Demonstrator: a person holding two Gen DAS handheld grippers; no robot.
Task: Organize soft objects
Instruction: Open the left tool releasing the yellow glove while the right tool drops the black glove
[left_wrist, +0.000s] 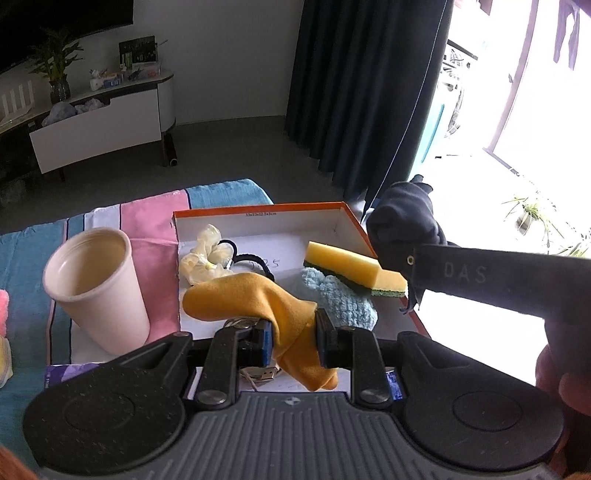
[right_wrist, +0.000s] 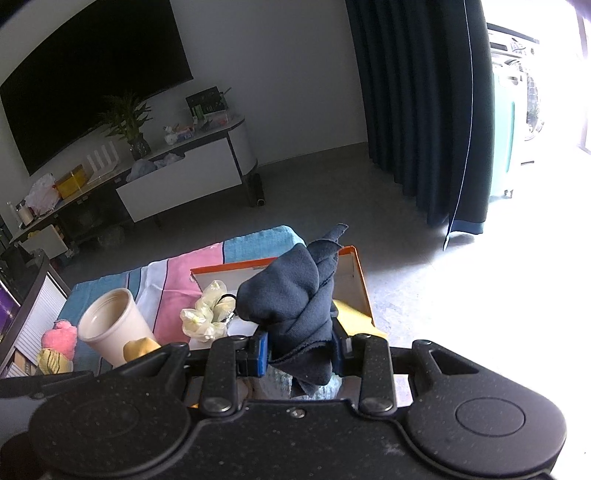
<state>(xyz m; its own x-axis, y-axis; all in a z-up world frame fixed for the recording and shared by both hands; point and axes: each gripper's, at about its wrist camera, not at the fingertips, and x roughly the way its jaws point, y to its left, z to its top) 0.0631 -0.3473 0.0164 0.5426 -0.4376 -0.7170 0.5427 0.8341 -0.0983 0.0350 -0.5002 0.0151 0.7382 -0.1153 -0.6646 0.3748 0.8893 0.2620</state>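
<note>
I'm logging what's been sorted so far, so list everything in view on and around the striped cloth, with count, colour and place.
Shallow cardboard box: one, orange rim, white inside, on the striped cloth.
Sponge: one, yellow with green base, in the box.
Knitted cloth: one, light blue, in the box below the sponge.
Scrunchie: one, pale yellow, box's left side.
Hair tie: one, black, beside the scrunchie.
Paper cup: one, cream, upright, left of the box.
Plush toy: one, pink, left of the cup.
Soft cloth: one, orange-yellow, held over the box.
Fabric bundle: one, navy, held over the box.
Left gripper: shut on the soft cloth.
Right gripper: shut on the fabric bundle.
</note>
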